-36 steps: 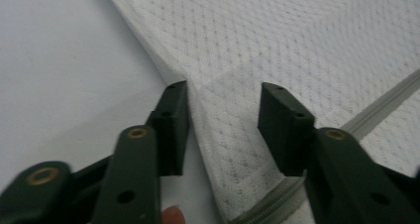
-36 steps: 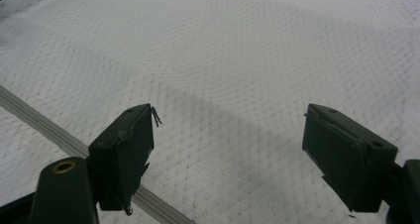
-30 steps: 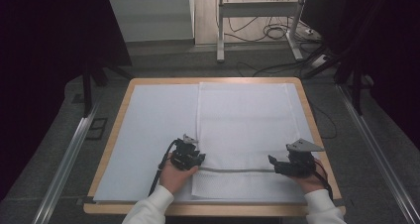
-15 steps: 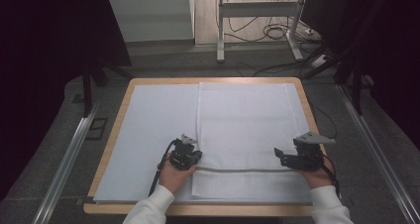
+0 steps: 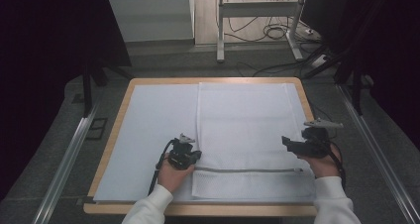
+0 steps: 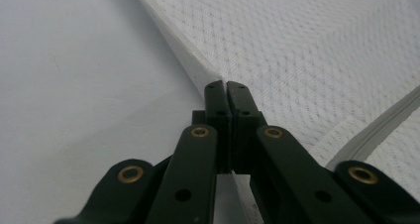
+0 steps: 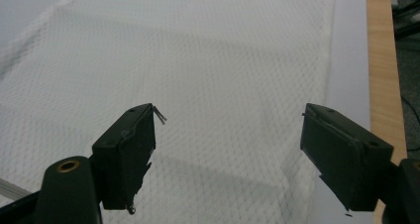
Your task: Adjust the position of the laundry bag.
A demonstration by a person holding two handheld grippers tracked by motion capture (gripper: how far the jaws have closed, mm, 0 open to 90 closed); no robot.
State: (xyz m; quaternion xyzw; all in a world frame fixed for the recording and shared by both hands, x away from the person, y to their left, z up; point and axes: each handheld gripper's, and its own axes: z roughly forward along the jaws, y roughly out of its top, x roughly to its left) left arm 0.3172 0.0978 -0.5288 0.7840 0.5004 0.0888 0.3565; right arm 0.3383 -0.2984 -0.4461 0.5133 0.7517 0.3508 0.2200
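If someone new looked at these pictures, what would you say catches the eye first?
Probably the white mesh zip bag, lying flat on the right half of the pale sheet covering the wooden table. Next, the left tool, shut on the bag's left edge, while the right tool hovers open above its right side.

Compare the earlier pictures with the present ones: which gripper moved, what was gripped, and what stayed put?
The left gripper has just closed its jaws on the left edge of the white mesh bag, near the zipper. The right gripper, jaws open and empty, lifted up and away from the zipper's right end. The left hand, the bag and the white mat kept their places.
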